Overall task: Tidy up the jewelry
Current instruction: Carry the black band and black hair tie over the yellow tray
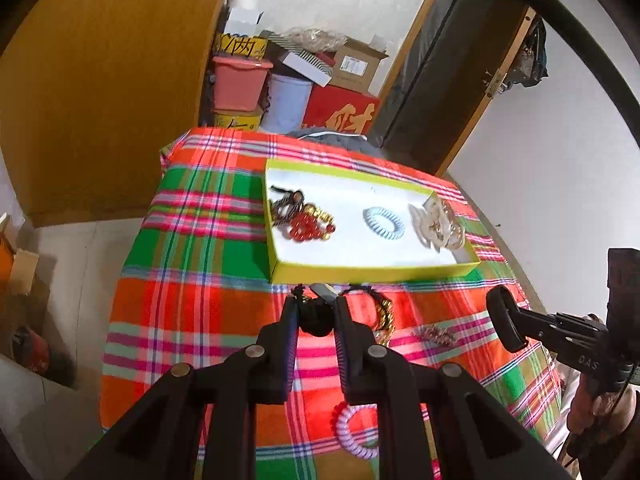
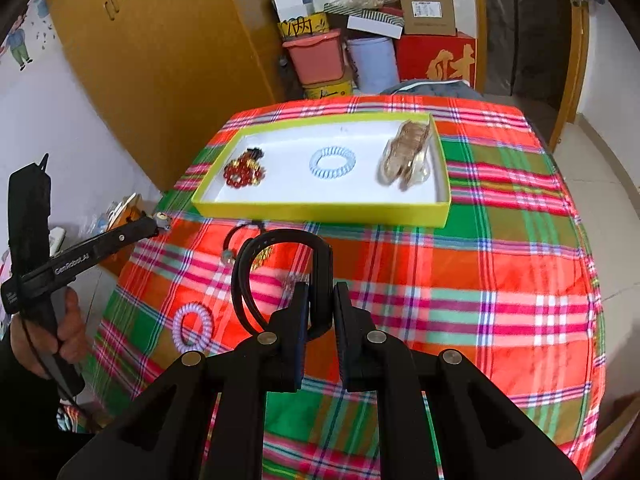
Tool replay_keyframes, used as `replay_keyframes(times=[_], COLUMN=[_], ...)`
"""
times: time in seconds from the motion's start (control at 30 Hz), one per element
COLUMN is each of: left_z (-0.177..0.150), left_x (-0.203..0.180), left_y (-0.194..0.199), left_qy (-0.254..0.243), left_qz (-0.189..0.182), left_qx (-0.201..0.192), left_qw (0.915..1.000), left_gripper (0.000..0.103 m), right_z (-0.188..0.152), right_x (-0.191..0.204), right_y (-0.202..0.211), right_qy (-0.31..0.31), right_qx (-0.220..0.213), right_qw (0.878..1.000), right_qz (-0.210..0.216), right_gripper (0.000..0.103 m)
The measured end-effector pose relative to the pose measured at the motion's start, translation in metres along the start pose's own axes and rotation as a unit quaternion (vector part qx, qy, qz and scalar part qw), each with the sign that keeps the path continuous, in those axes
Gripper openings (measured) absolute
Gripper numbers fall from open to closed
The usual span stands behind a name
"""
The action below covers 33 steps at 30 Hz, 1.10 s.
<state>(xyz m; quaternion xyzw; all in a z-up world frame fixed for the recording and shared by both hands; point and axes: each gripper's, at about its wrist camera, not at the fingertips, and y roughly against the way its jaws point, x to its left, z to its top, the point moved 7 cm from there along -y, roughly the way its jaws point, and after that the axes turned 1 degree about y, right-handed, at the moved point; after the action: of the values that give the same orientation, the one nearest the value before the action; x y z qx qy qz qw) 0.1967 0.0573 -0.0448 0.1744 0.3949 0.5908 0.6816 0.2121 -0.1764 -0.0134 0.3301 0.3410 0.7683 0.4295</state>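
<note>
A yellow-green tray (image 1: 360, 271) (image 2: 320, 212) with a white floor holds red and gold beads (image 1: 308, 228) (image 2: 242, 172), a pale blue coil tie (image 1: 383, 221) (image 2: 333, 162) and pearly clips (image 1: 438, 226) (image 2: 406, 154). My left gripper (image 1: 316, 304) is shut on a small black piece with a dark cord (image 1: 316, 318), just before the tray's near wall. My right gripper (image 2: 322, 292) is shut on a black band (image 2: 280, 248) and holds it above the cloth. A gold bead bracelet (image 1: 384, 312) (image 2: 264, 258) and a lilac coil tie (image 1: 354, 430) (image 2: 192, 326) lie on the cloth.
The table has a red, green and pink plaid cloth (image 1: 208, 280) (image 2: 480, 280). Boxes and bins (image 1: 280, 80) (image 2: 360, 40) are stacked behind it. A wooden wardrobe (image 2: 160, 60) stands at the left, a door (image 1: 460, 80) at the right.
</note>
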Motion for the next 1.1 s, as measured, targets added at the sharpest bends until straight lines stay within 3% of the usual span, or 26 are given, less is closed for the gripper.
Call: replay_keyframes(times=[0.63, 1.1], left_z=[0.058, 0.054], left_x=[-0.016, -0.012], left_y=[-0.047, -0.084], left_qy=[-0.038, -0.041], left_qz=[-0.013, -0.007], left_qx=[-0.004, 0.026], left_qw=[0.9992, 0.9988], left_gripper=[0.017, 0.017], right_z=[0.073, 0.078], right_x=[-0.012, -0.023], right_y=[-0.046, -0.092], right_qy=[0.004, -0.006], right_qx=[-0.014, 0.029], right_qw=[1.000, 0.999], right_qz=[-0.012, -0.031], right_gripper=[0.013, 0.013])
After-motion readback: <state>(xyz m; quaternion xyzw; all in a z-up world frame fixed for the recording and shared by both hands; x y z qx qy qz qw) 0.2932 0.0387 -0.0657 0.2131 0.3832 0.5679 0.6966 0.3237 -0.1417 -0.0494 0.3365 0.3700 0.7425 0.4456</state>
